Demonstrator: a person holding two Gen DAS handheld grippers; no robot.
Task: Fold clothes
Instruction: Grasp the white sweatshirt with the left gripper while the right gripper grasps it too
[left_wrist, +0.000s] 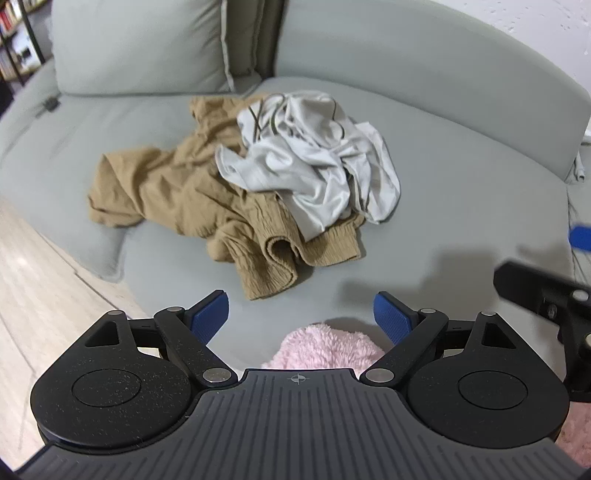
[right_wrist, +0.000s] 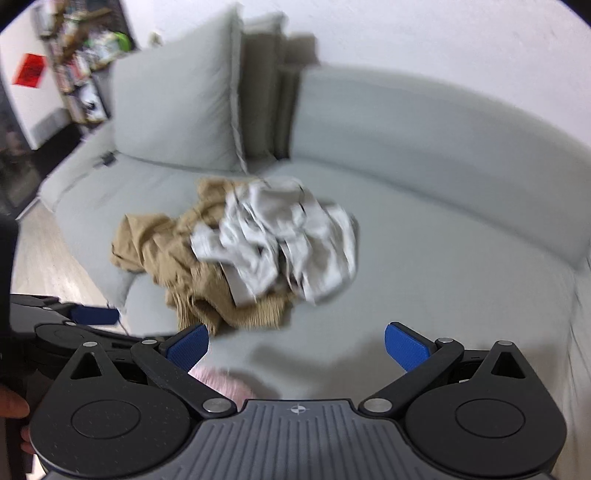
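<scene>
My left gripper (left_wrist: 301, 314) hangs with its blue pads spread wide and nothing between them, low over the front of the grey sofa seat (left_wrist: 461, 206). My right gripper (right_wrist: 297, 347) is likewise spread and empty, a little further back; its view is smeared, so I trust the left one for detail. Just under both sits something pink and fluffy (left_wrist: 325, 347), which I cannot identify.

Ahead, in the middle of the seat, lies the heap: a tan ribbed garment (left_wrist: 177, 188) sprawled underneath, and a pale grey garment (left_wrist: 314, 162) bunched on top of its right half, touching it. Both look light, limp and wrinkly, so I judge they will sag and drag rather than hold shape. The grey one seems thin and smooth, perhaps slippery. I would pinch it first, at a free edge, and lift it clear before touching the tan hem (left_wrist: 280, 254) nearest me.
</scene>
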